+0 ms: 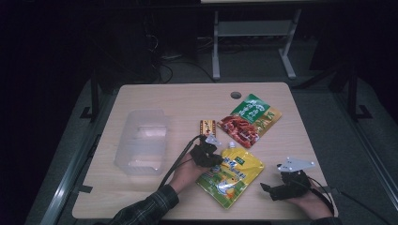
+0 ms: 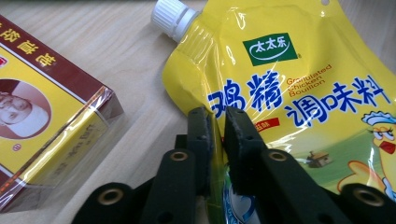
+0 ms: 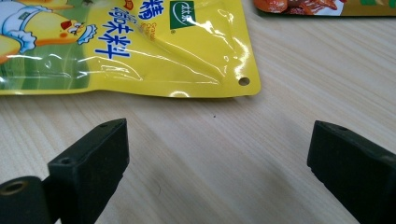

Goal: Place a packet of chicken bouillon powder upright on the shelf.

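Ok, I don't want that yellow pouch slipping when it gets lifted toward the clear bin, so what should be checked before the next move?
1. Left gripper closed on the yellow chicken bouillon pouch: ok, its fingers pinch the pouch's edge below the spout.
2. Depth of bite: cannot tell; the fingers hold a thin edge only.
3. White cap on the spout: ok, in place.
4. Right gripper out of the way: ok, open over bare table, apart from the pouch.
5. Red and yellow box clear of the pouch: ok, beside it with a gap.
6. Clear plastic bin ready: ok, nothing seen in it.
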`<action>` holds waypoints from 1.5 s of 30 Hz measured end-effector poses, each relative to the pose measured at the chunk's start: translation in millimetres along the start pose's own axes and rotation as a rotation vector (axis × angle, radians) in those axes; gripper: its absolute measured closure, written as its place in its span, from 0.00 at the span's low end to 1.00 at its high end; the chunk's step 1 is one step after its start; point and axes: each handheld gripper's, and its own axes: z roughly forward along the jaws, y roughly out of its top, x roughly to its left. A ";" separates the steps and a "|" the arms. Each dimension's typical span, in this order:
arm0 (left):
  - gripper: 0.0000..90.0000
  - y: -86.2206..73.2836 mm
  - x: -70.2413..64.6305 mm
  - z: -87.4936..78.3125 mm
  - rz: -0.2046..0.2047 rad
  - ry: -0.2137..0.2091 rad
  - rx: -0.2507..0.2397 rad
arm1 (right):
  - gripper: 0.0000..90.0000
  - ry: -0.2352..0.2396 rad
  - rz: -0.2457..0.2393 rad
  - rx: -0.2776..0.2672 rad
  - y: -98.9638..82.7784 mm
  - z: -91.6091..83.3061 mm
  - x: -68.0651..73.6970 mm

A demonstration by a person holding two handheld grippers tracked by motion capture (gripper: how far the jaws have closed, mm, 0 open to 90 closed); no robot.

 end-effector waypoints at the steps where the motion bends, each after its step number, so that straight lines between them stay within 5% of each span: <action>1: 0.96 -0.8 -0.2 0.2 -0.010 0.003 -0.016 | 0.06 0.000 0.000 0.001 0.1 0.0 0.1; 4: 0.99 -1.1 0.6 -1.0 0.015 0.006 -0.013 | 0.06 0.001 0.000 -0.001 0.0 0.0 0.0; 20: 1.00 -1.9 3.0 -29.2 -0.047 -0.064 -0.164 | 0.06 0.019 0.017 -0.007 0.9 -1.9 -1.0; 31: 1.00 -0.9 1.4 -66.5 -0.050 -0.082 -0.288 | 0.07 0.151 0.050 -0.069 16.6 -1.7 4.6; 37: 1.00 -1.5 1.2 -77.5 -0.048 -0.089 -0.319 | 0.08 0.242 0.100 -0.134 29.8 8.7 4.8; 45: 1.00 -1.5 2.4 -81.7 -0.043 -0.084 -0.335 | 0.08 0.325 0.119 -0.131 45.1 33.6 10.5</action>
